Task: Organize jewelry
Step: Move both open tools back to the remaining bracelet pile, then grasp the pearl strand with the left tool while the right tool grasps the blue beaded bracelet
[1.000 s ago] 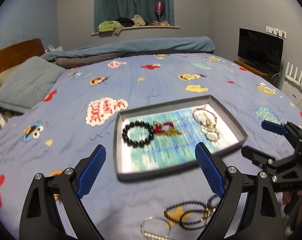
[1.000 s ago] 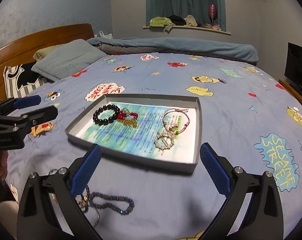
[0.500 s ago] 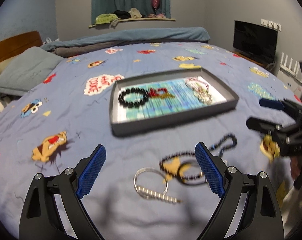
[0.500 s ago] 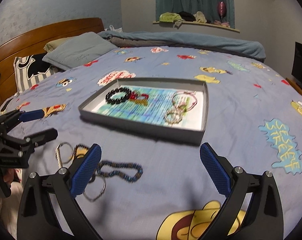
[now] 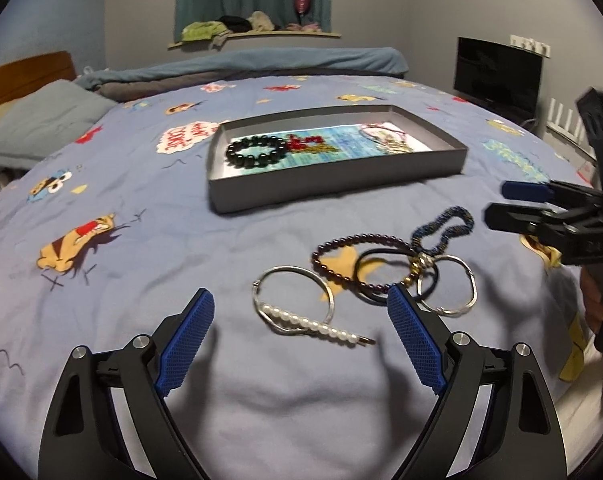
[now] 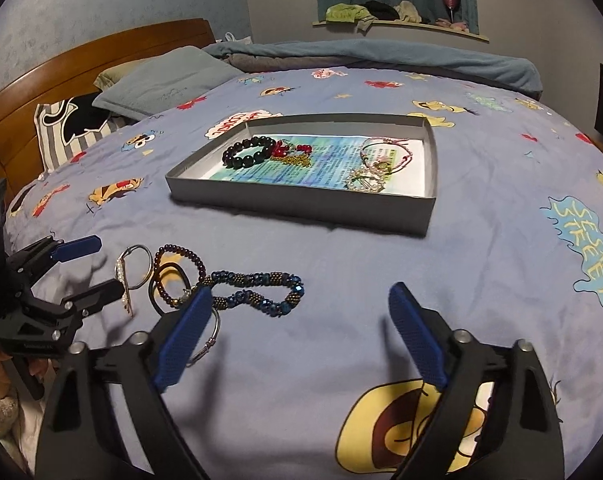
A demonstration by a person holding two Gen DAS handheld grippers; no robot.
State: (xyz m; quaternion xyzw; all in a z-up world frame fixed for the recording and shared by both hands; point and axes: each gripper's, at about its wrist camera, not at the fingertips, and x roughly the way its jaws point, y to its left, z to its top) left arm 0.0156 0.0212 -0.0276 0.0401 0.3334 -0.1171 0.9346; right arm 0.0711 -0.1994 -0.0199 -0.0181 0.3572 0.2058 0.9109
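Observation:
A grey tray (image 5: 333,178) (image 6: 301,206) on the bed holds a black bead bracelet (image 5: 256,152) (image 6: 248,152), a red and gold piece (image 5: 307,144) and a pink cord bracelet (image 6: 385,152). Loose jewelry lies in front of it: a silver ring with a pearl clip (image 5: 297,304) (image 6: 135,266), a dark purple bead bracelet (image 5: 341,264), a black hair tie (image 5: 381,276), a silver bangle (image 5: 447,290) and a blue beaded bracelet (image 5: 443,230) (image 6: 257,290). My left gripper (image 5: 301,346) (image 6: 89,266) is open, just short of the pearl clip. My right gripper (image 6: 301,340) (image 5: 505,202) is open near the blue bracelet.
The blue cartoon-print bedspread (image 6: 501,200) covers the bed. Pillows (image 6: 161,80) and a wooden headboard (image 6: 61,64) are at the left, a rolled blanket (image 5: 261,66) at the back, a TV (image 5: 497,74) at the right.
Both grippers have pulled back from the tray and lowered toward the loose jewelry pile, which now lies right in front of them. Both stay open.

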